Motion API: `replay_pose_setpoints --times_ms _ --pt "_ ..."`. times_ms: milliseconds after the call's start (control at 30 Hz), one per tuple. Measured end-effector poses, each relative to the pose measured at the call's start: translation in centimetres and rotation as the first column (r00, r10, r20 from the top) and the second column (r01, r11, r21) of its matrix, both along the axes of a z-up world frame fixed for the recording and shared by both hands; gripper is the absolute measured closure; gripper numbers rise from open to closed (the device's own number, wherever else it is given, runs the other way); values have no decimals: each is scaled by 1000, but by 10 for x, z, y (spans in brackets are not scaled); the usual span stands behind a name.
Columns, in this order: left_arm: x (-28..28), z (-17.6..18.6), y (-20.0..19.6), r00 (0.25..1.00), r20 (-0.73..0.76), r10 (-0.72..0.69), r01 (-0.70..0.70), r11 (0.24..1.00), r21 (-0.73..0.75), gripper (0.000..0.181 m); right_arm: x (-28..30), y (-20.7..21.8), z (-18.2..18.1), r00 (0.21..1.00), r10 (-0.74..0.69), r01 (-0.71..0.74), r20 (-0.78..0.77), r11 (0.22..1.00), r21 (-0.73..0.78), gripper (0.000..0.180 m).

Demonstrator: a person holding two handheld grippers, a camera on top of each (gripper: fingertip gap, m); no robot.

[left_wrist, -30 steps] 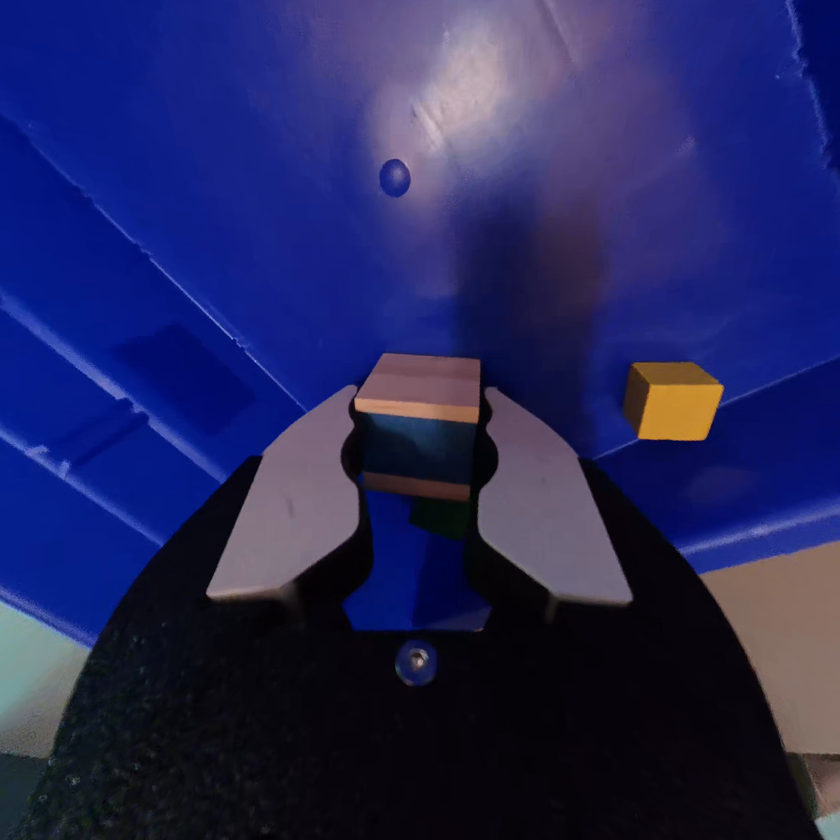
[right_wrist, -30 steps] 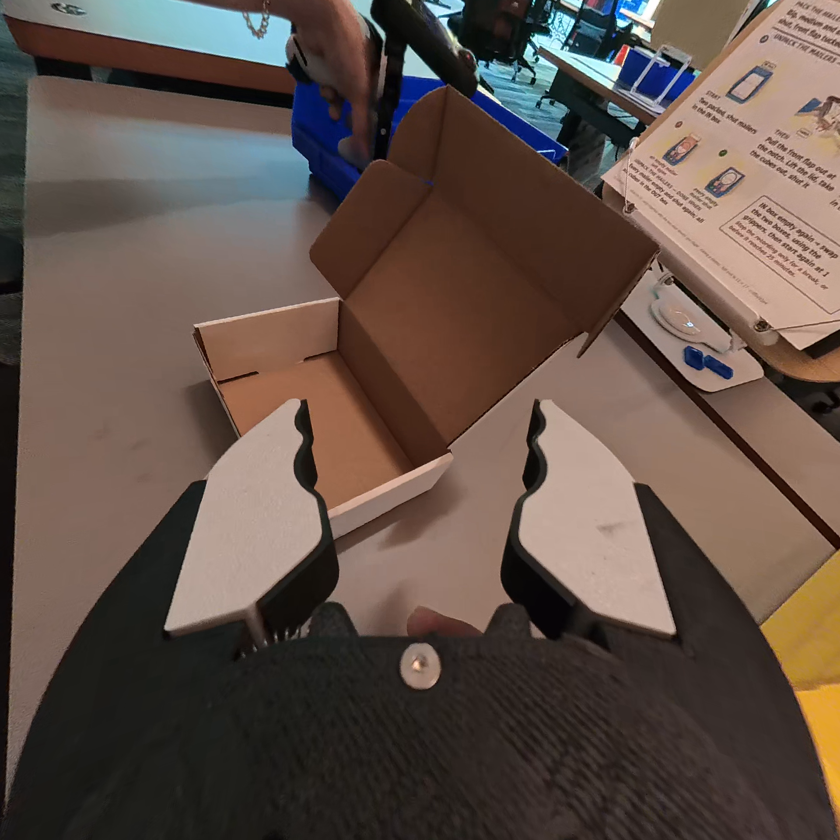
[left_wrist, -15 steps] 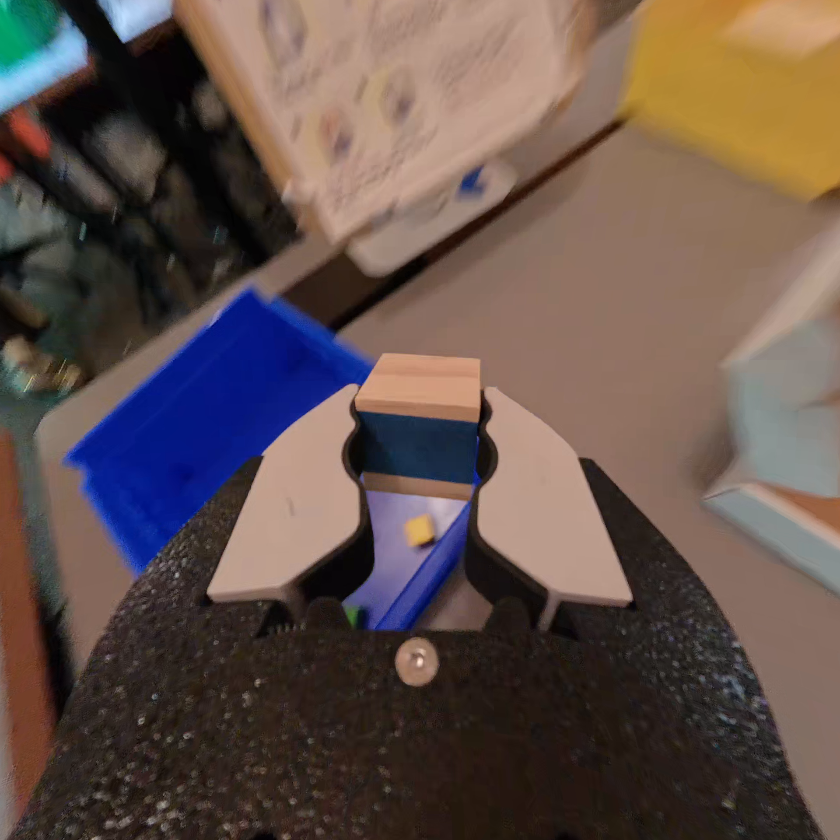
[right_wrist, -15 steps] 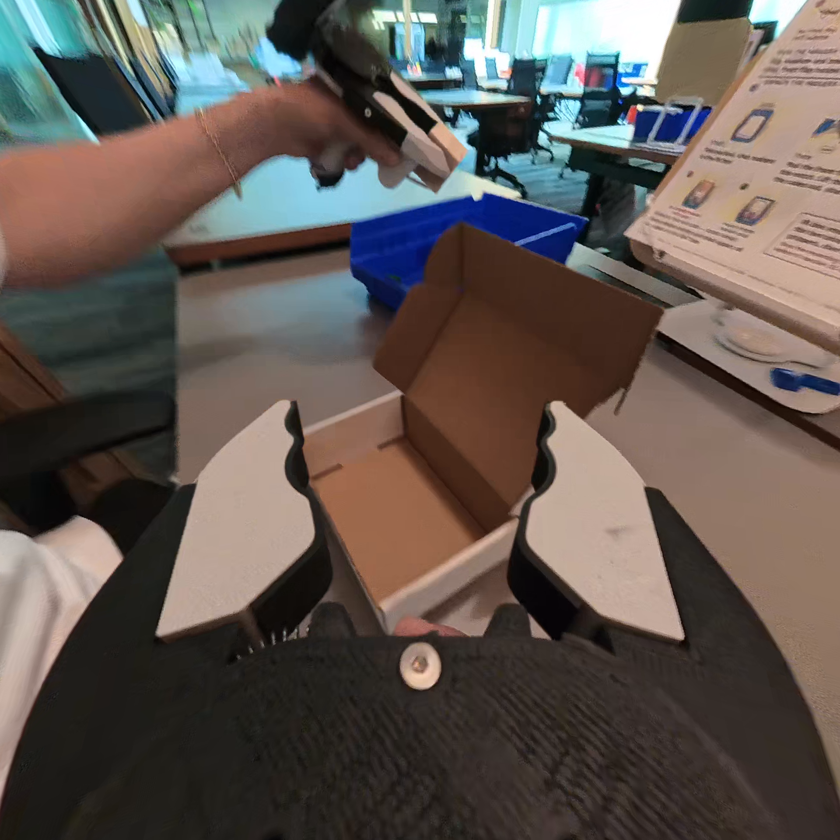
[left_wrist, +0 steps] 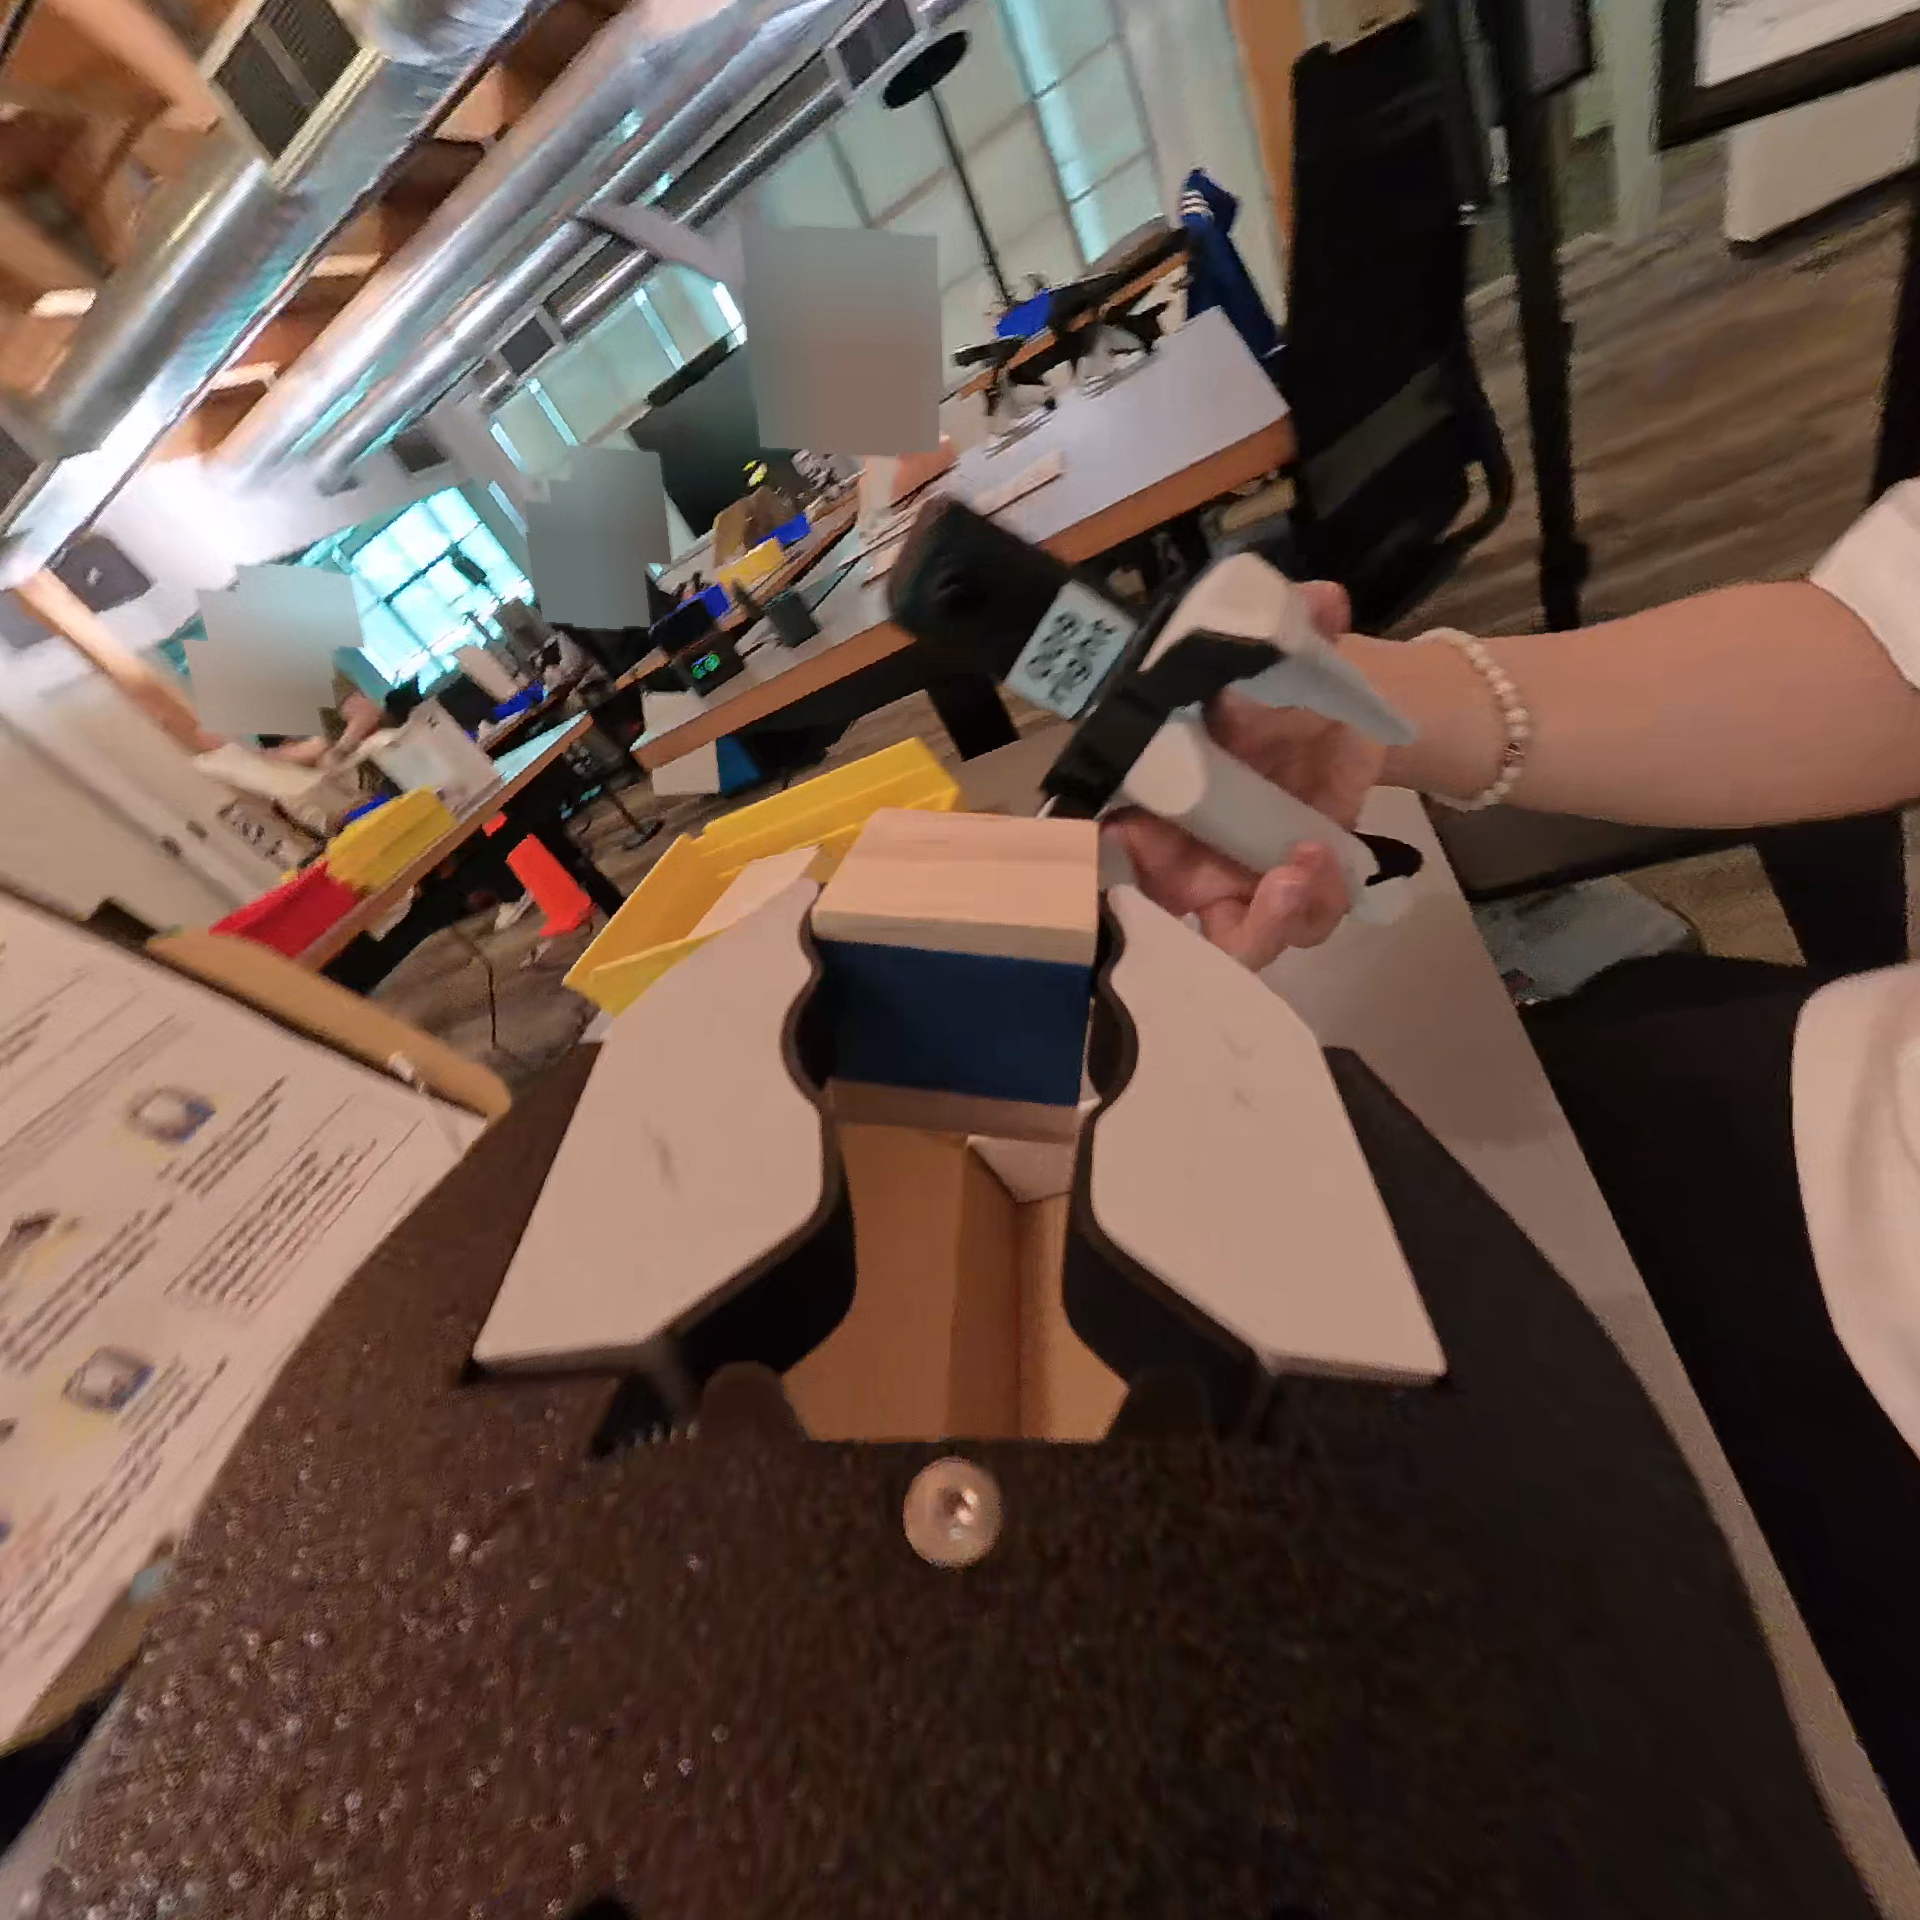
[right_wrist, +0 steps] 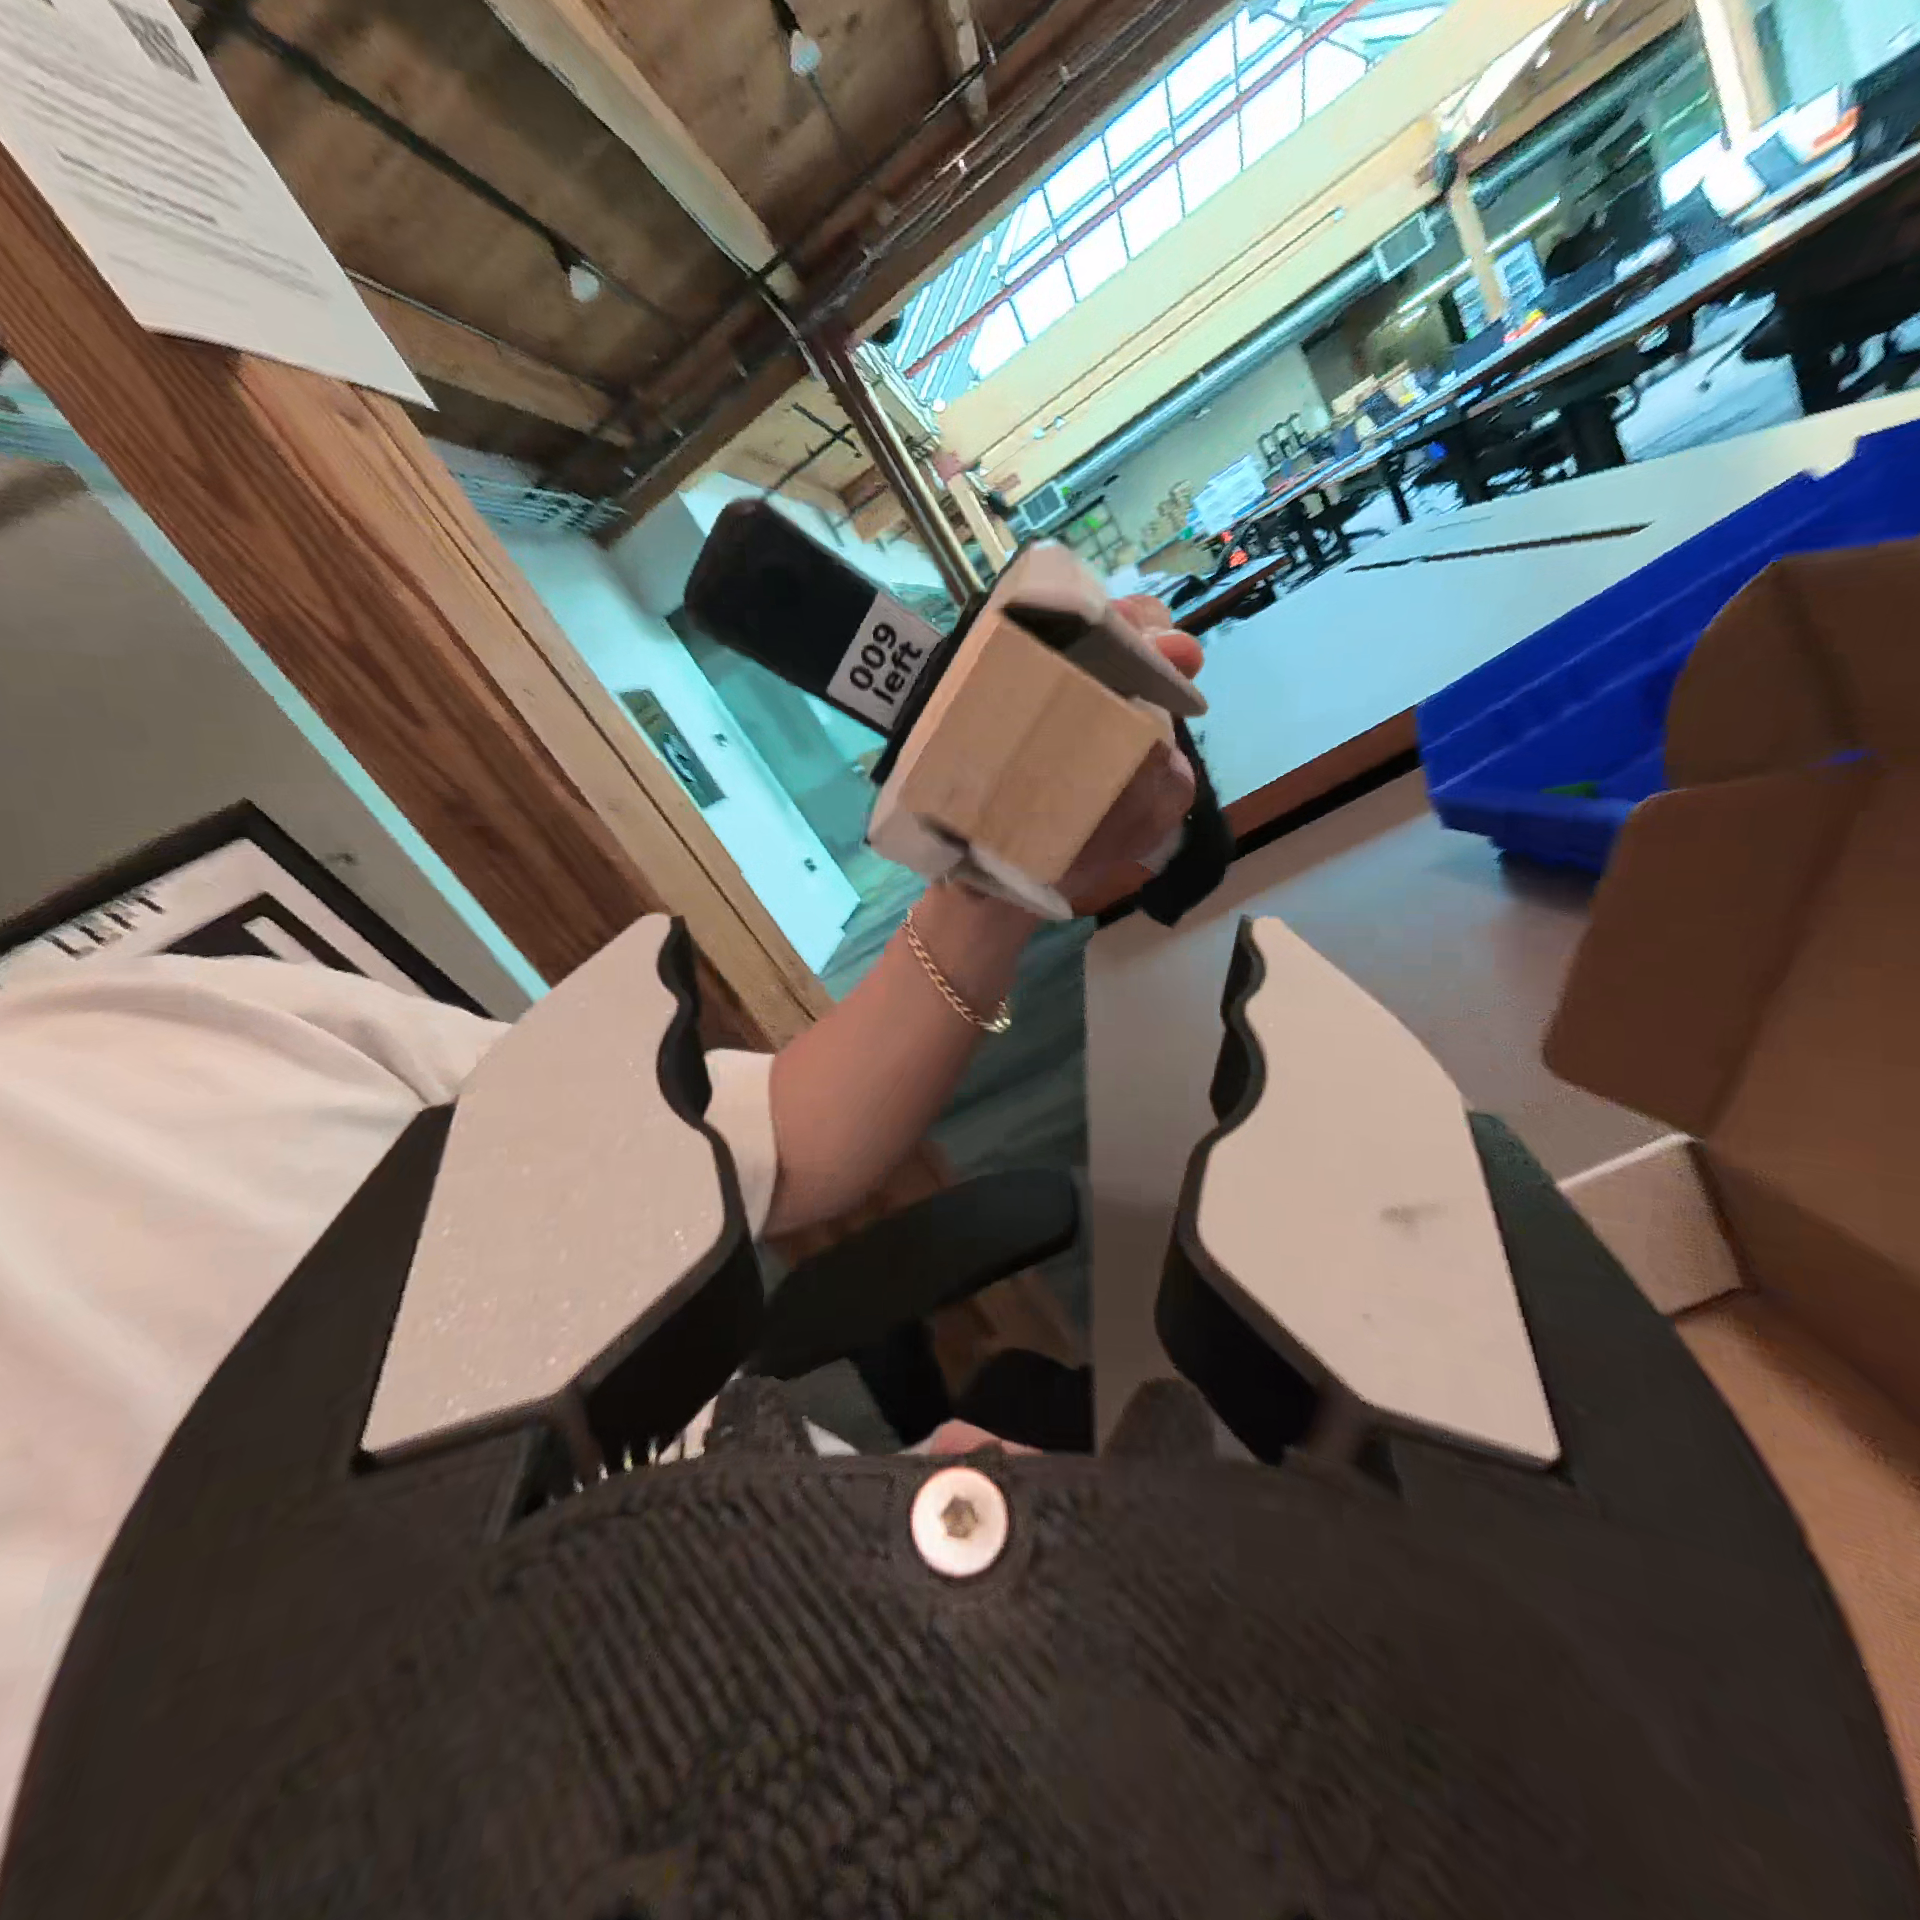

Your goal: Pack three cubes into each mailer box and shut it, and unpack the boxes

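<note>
A grey tabletop (left_wrist: pixel 1444 1049) stands in an open workshop with exposed ducts, a timber post (right_wrist: pixel 343 582) and rows of desks; on it, left to right, lie an instruction sheet (left_wrist: pixel 156 1226), a yellow bin (left_wrist: pixel 748 862) and a blue bin (right_wrist: pixel 1621 748). The left gripper (left_wrist: pixel 954 987) is clamped on a blue-banded wooden cube (left_wrist: pixel 956 982), raised above the open cardboard mailer box (left_wrist: pixel 935 1278), its pale faces up and down; being a cube, it has no long axis. The right gripper (right_wrist: pixel 961 1039) hangs spread and empty beside the box's raised lid (right_wrist: pixel 1787 914).
</note>
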State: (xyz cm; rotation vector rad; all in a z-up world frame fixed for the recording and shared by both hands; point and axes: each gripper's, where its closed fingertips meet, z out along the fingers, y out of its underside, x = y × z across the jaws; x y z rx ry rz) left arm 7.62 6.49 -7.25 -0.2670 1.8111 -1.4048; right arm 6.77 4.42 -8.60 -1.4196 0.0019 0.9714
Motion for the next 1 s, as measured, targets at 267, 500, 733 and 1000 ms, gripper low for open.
replay_pose_setpoints --times_ms 267,500,733,1000 --pt "6 -26 -34 997 75 -20 5 979 202 136 -6 11 -7 966 107 -121 -237 992 -43 96" --pt "17 -46 -47 993 115 18 -48 962 268 133 -15 19 -22 970 128 -148 -207 986 -81 127" --pt "21 -53 -20 973 125 196 -218 956 198 120 19 26 -55 999 -52 54 14 967 -250 127" --pt "19 -73 81 841 0 541 -536 832 143 135 92 8 -135 613 -74 562 786 740 -369 127"
